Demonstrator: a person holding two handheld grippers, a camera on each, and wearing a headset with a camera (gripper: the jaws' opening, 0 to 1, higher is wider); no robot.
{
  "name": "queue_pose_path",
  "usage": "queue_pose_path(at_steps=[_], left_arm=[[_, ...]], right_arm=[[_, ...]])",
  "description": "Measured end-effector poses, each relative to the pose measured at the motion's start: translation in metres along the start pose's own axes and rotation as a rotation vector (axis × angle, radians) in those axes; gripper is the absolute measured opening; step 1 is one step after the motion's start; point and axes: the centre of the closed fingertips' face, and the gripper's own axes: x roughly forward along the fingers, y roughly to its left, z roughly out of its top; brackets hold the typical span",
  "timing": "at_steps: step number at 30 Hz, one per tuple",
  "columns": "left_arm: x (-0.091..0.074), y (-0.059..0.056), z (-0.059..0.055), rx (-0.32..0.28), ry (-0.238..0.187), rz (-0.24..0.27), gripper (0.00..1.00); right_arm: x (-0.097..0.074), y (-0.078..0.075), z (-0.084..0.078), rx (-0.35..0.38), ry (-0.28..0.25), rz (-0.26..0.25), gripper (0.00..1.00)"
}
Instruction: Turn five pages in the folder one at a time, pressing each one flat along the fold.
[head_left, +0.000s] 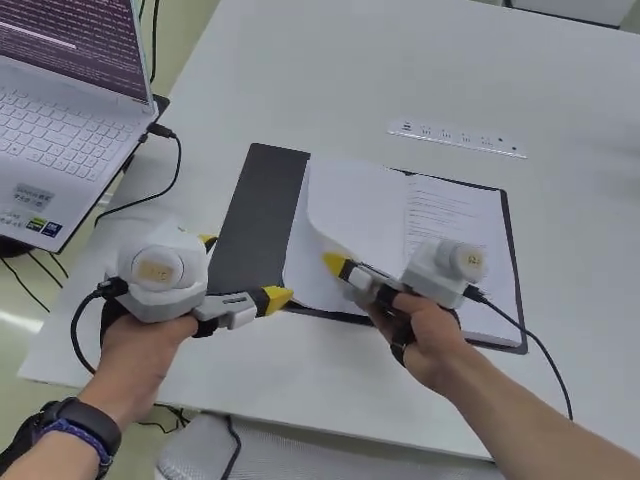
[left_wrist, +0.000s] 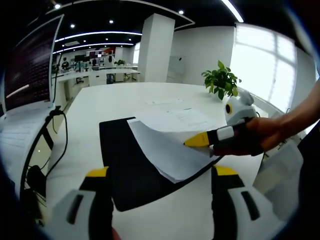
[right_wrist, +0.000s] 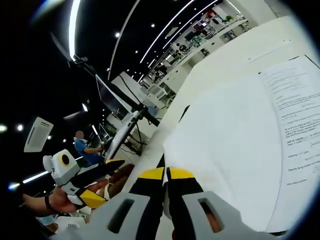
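A white page (head_left: 355, 215) of the black folder (head_left: 258, 215) is pinched at its lower edge between the closed jaws of the right hand-held gripper (head_left: 337, 264). It is held curled above the spine, judged to be midway through a turn toward the bare left cover. The folder is laid open on the white table (head_left: 400, 60), near a laptop (head_left: 60, 100). The left hand-held gripper (left_wrist: 161, 172) is held just off the folder's near edge, jaws spread wide and empty. It is apparently free so the sheet can be pressed along the fold once laid down. A printed sheet (head_left: 455, 215) is exposed beneath.
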Motion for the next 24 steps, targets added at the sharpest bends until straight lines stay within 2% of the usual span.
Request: queue_pose_path(at_steps=[13,24], left_arm=[[-0.007,0.008,-0.007,-0.015,0.013,0.015,0.82],[-0.007,0.012,-0.005,-0.013,0.020,0.021,0.82]], right_arm=[[0.020,-0.012,-0.013,0.037,0.019,-0.015,0.00],[0.032,-0.022,-0.022,0.085,0.028,-0.028,0.00]])
